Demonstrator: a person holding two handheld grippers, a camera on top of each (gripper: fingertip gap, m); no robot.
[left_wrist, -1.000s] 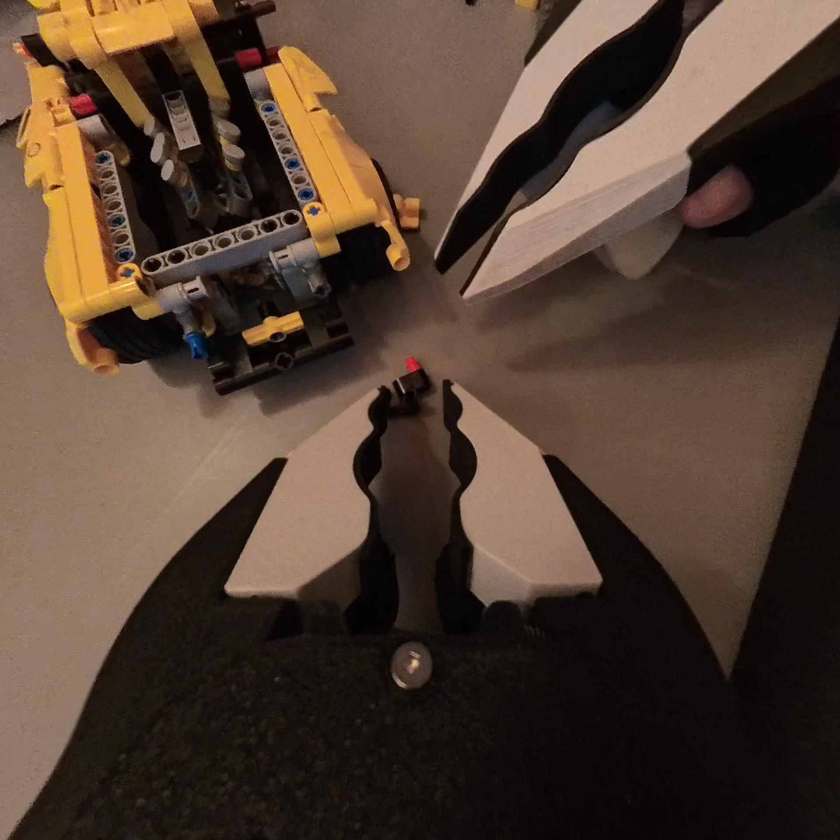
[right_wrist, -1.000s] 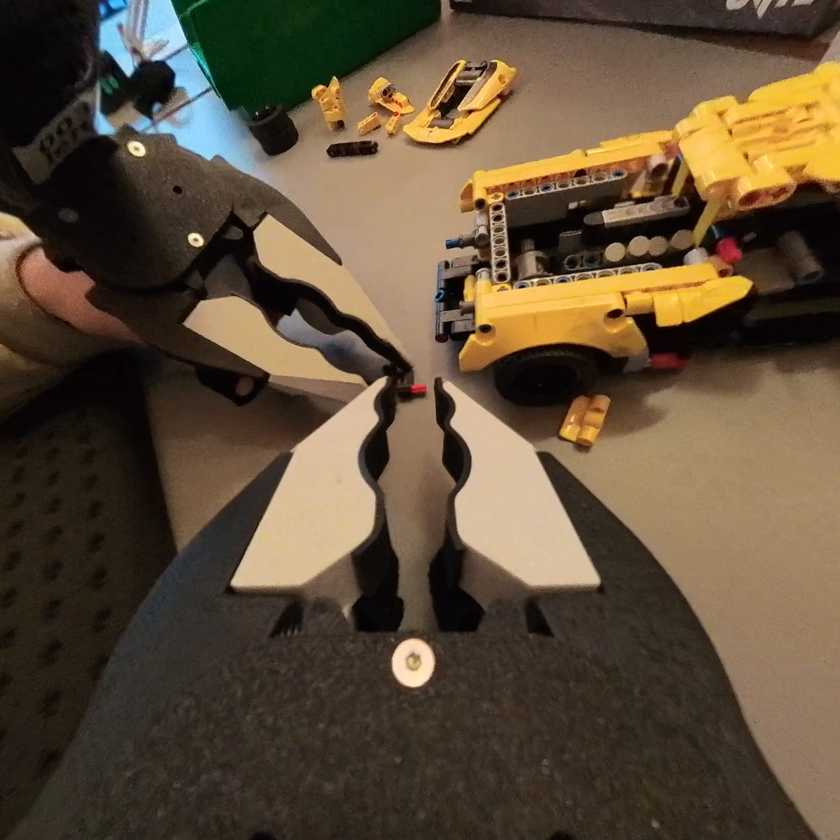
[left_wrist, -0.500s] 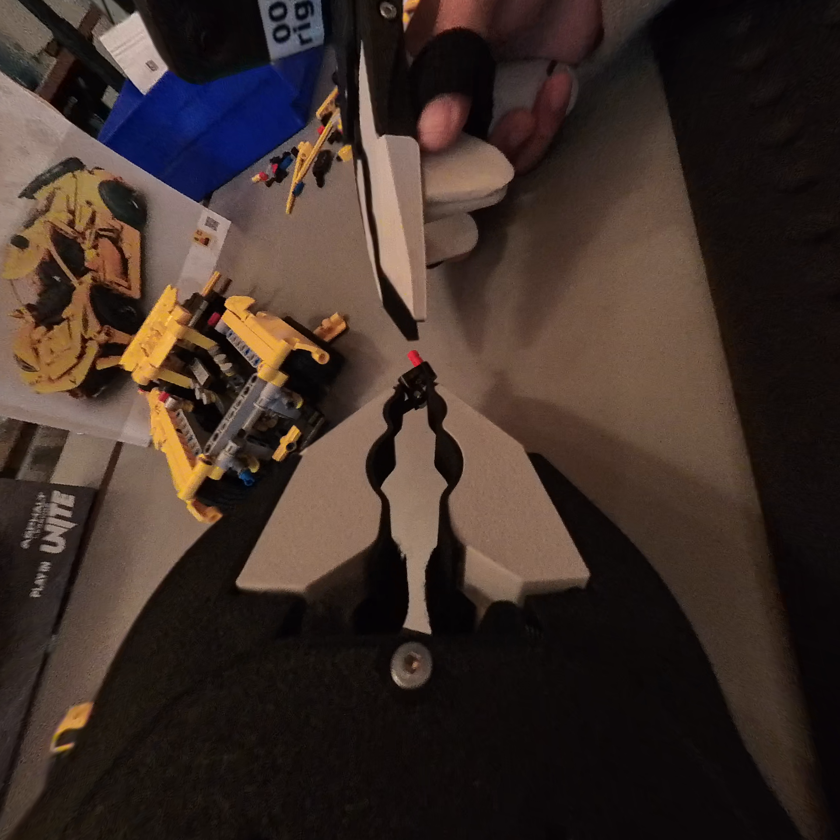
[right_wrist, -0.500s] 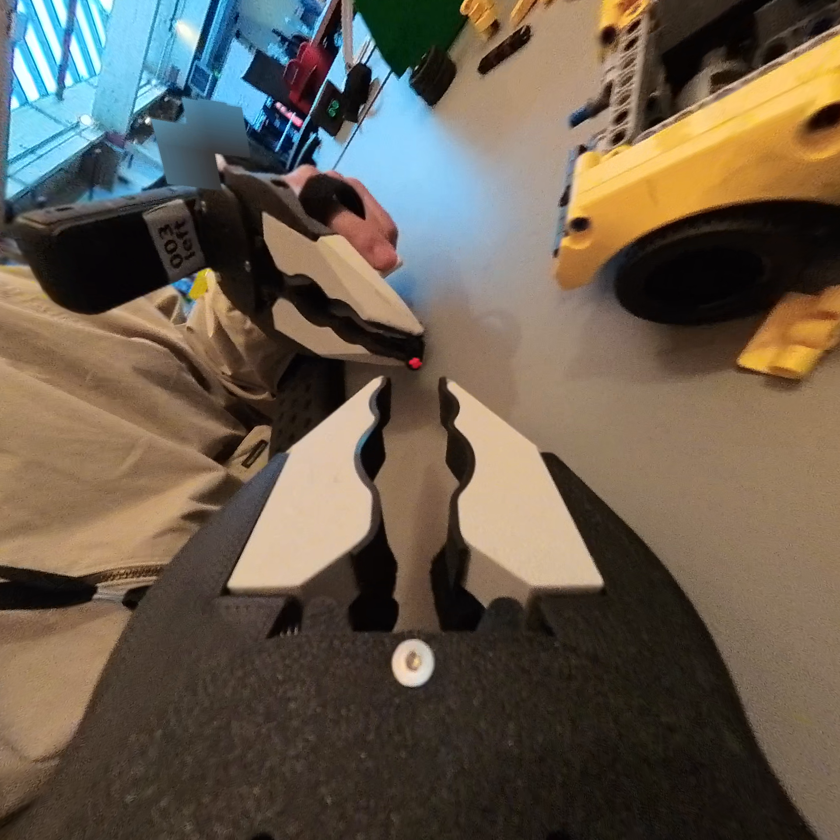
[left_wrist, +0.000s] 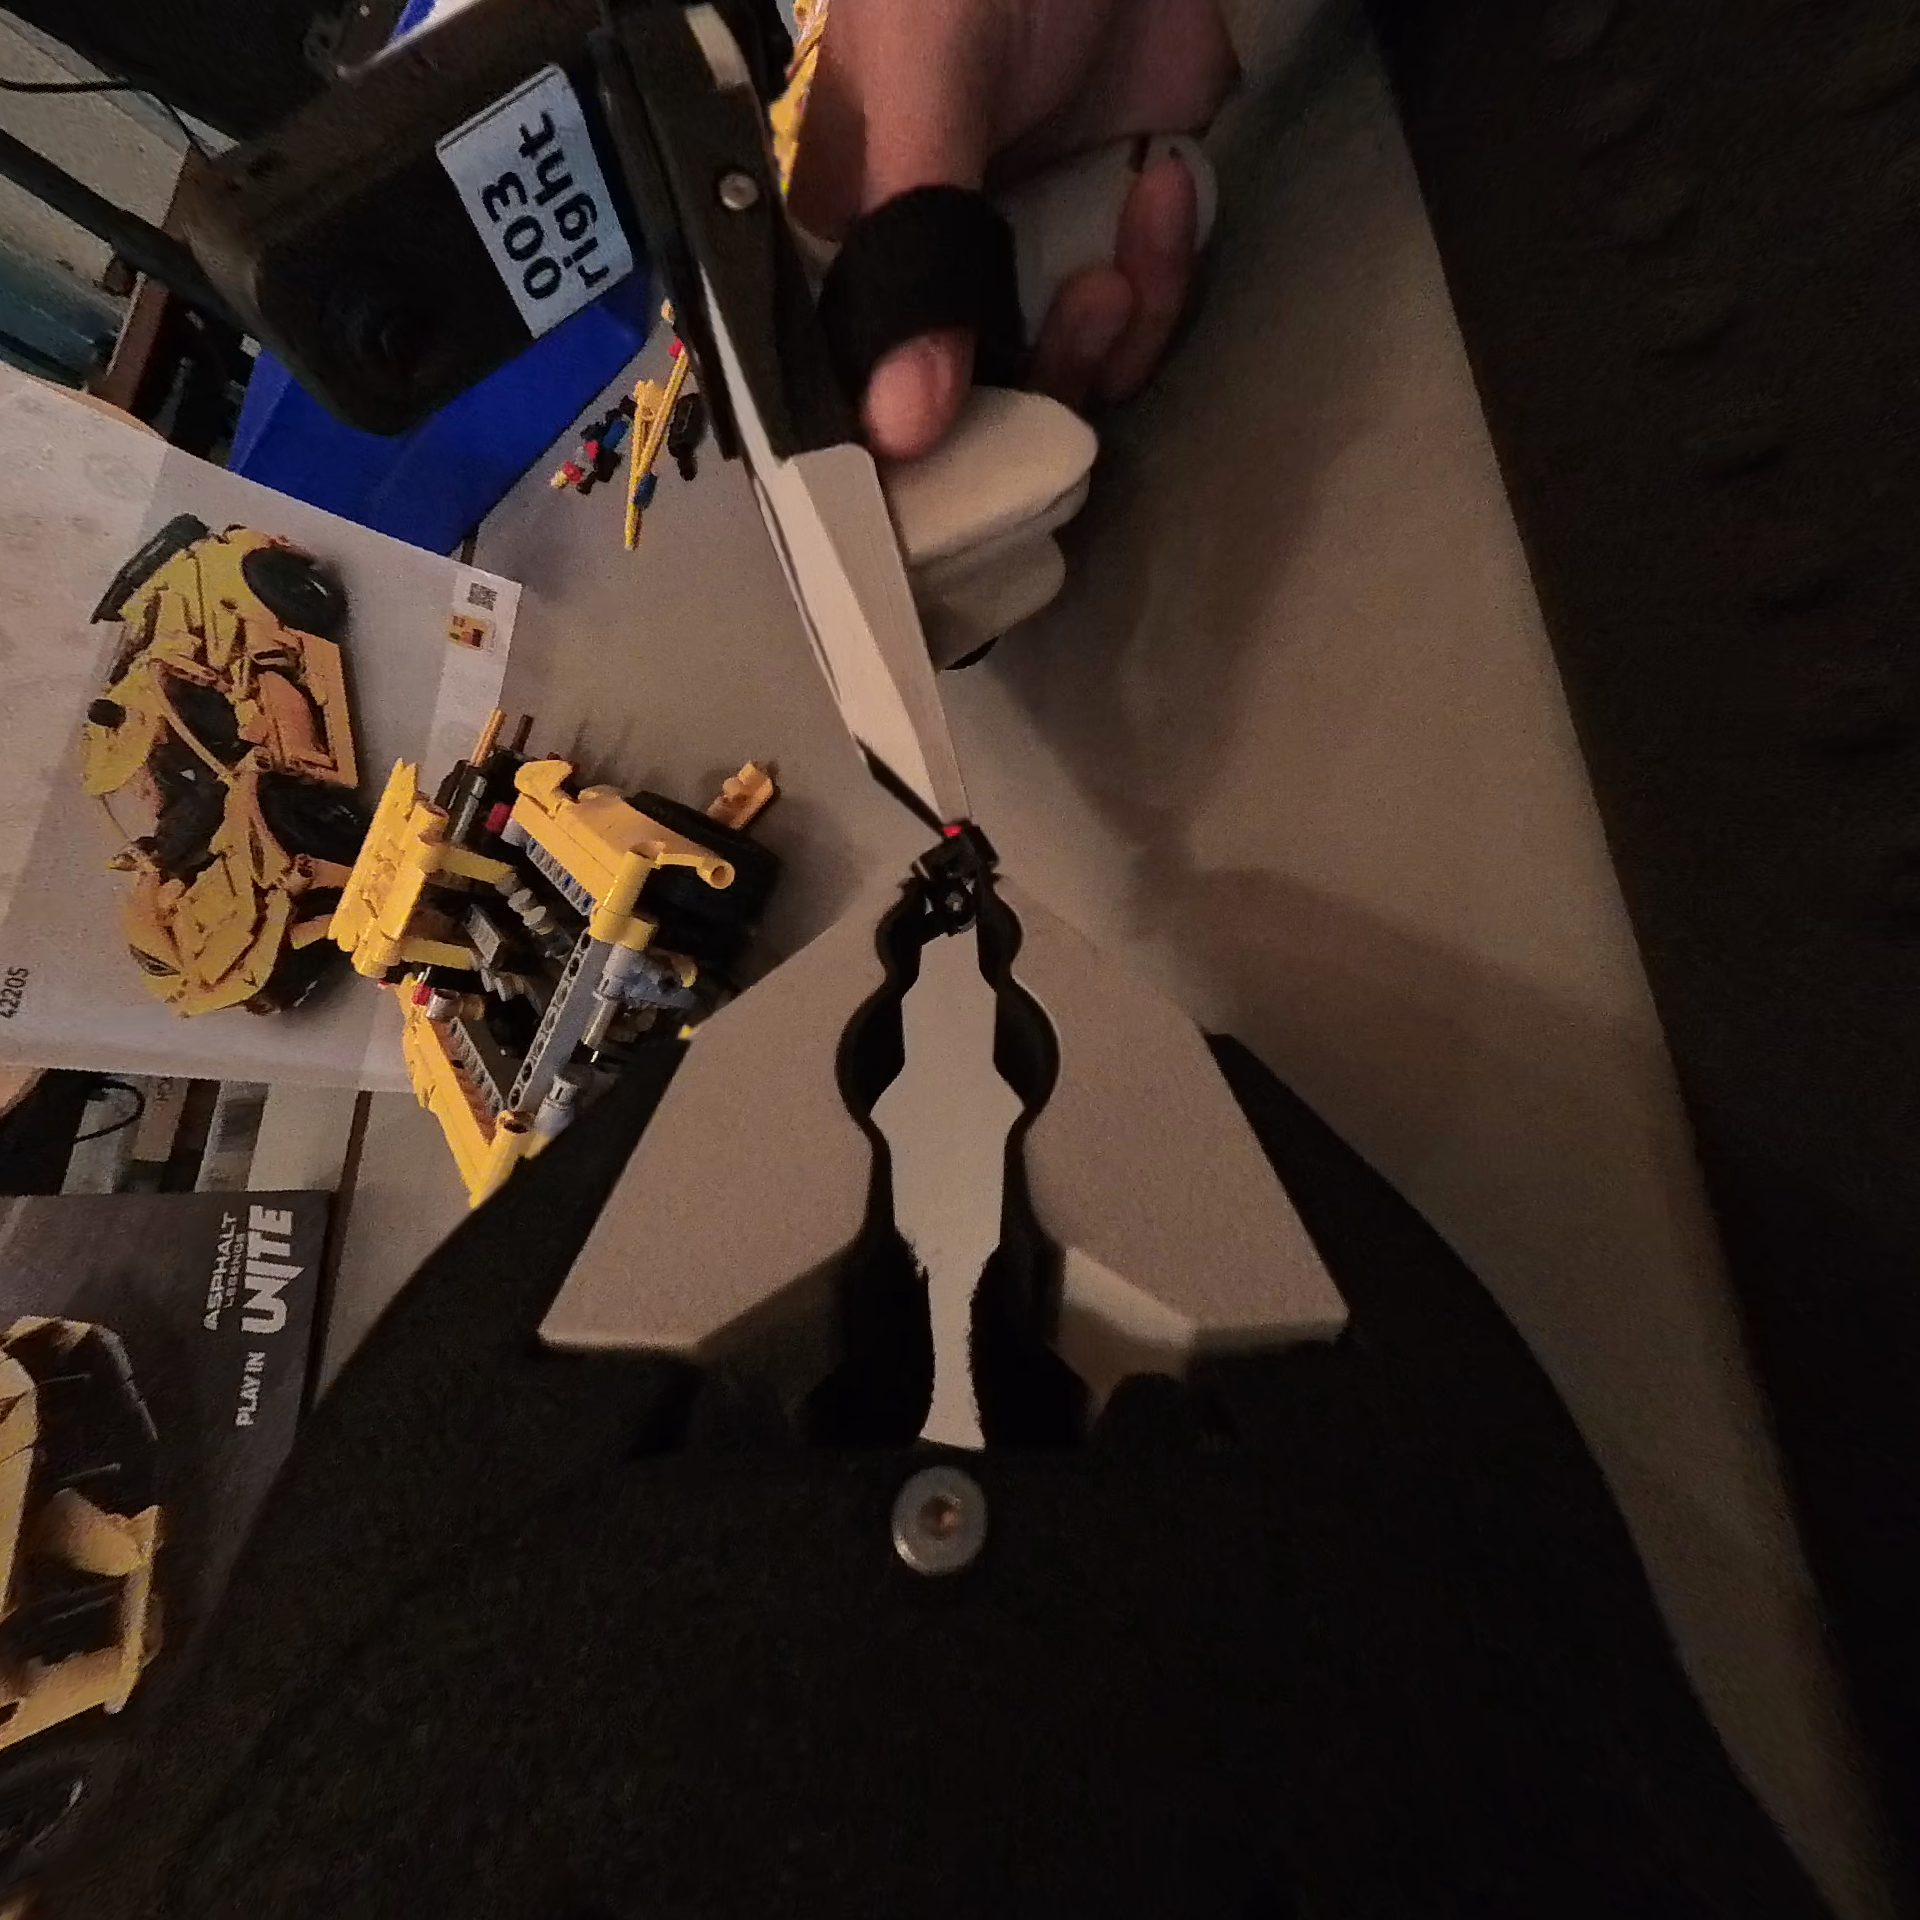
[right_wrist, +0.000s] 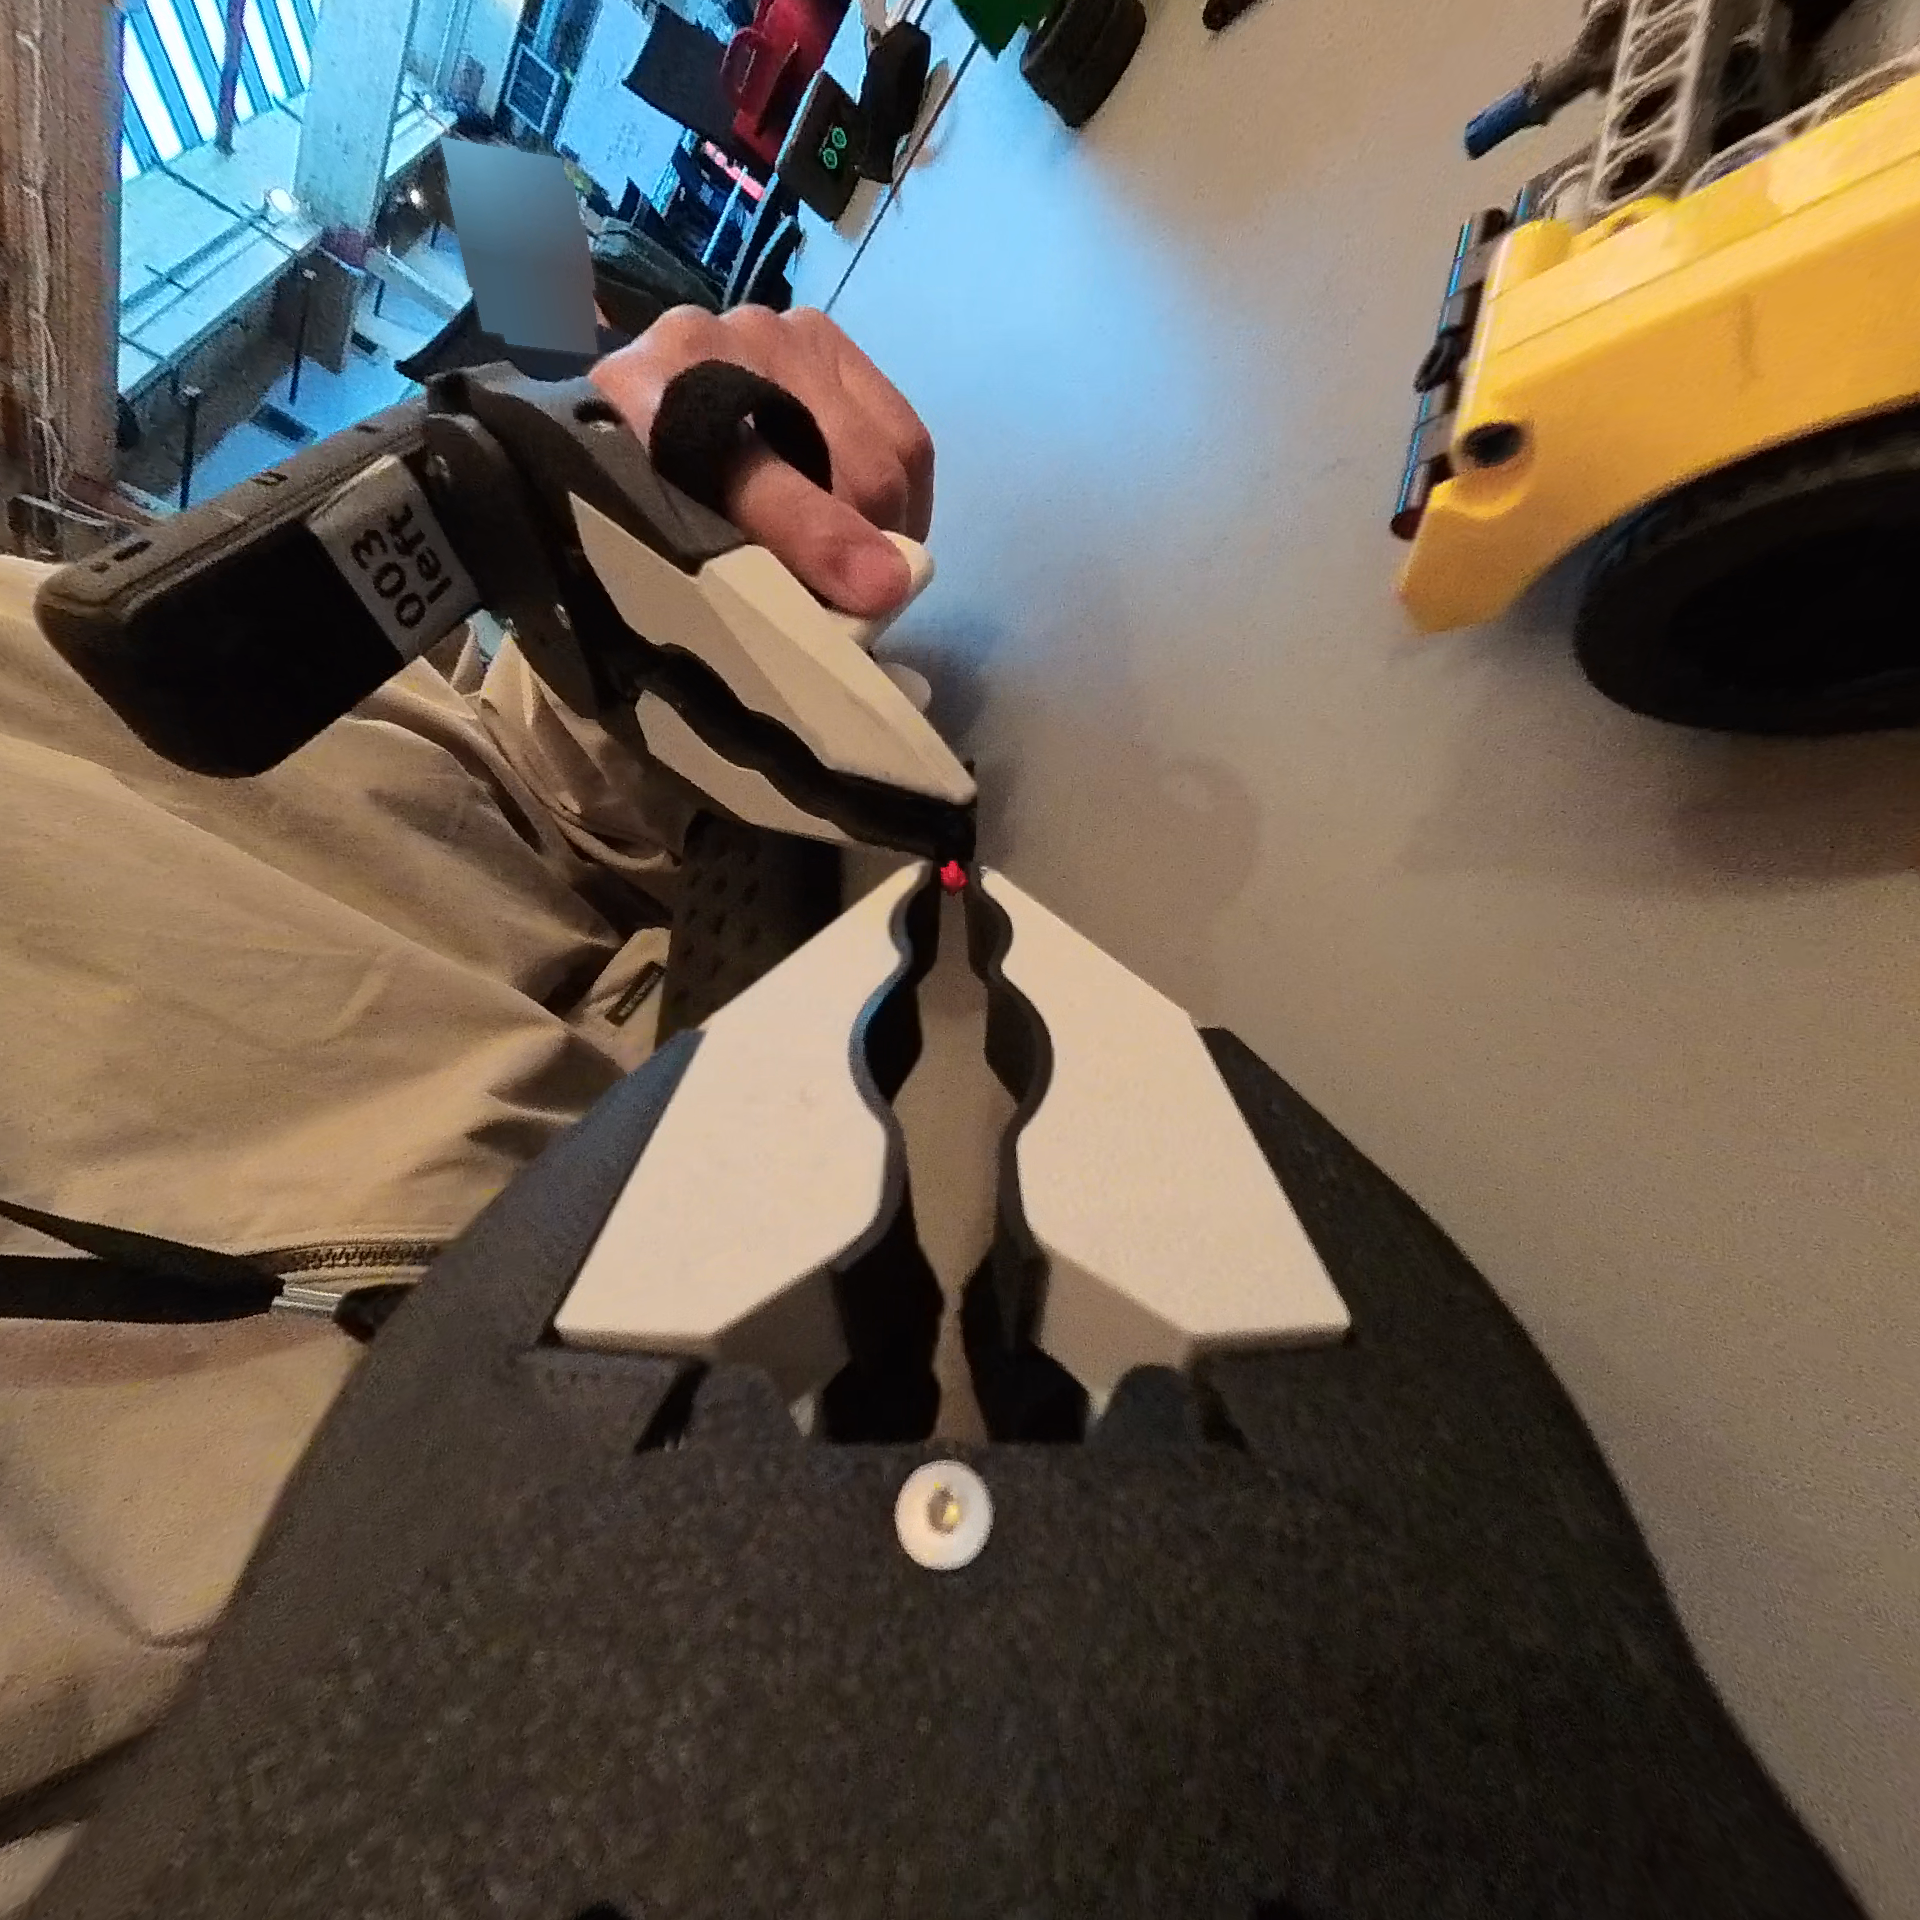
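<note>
My left gripper (left_wrist: 951, 899) is shut on a small black connector piece (left_wrist: 943, 883) with a red pin (left_wrist: 951, 829) sticking out of its far end, held above the grey table (left_wrist: 1299, 831). My right gripper (right_wrist: 949, 883) meets it tip to tip, its fingers closed in on the red pin (right_wrist: 951, 876). In the left wrist view the right gripper (left_wrist: 940, 805) comes down from above, held by a hand. In the right wrist view the left gripper (right_wrist: 951, 821) comes in from the left.
A partly built yellow brick car (left_wrist: 551, 935) stands left of the grippers; it also shows in the right wrist view (right_wrist: 1662, 364). An instruction booklet (left_wrist: 260, 779), a dark leaflet (left_wrist: 125, 1455), a blue bin (left_wrist: 416, 447), loose pieces (left_wrist: 644, 436) and a small yellow piece (left_wrist: 743, 790) lie around. Both grippers' tips are close together, under 4 cm apart.
Both grippers lifted off the table and tilted. The left shut on the black piece; the right moved its tips onto the red pin and narrowed its fingers around it.
</note>
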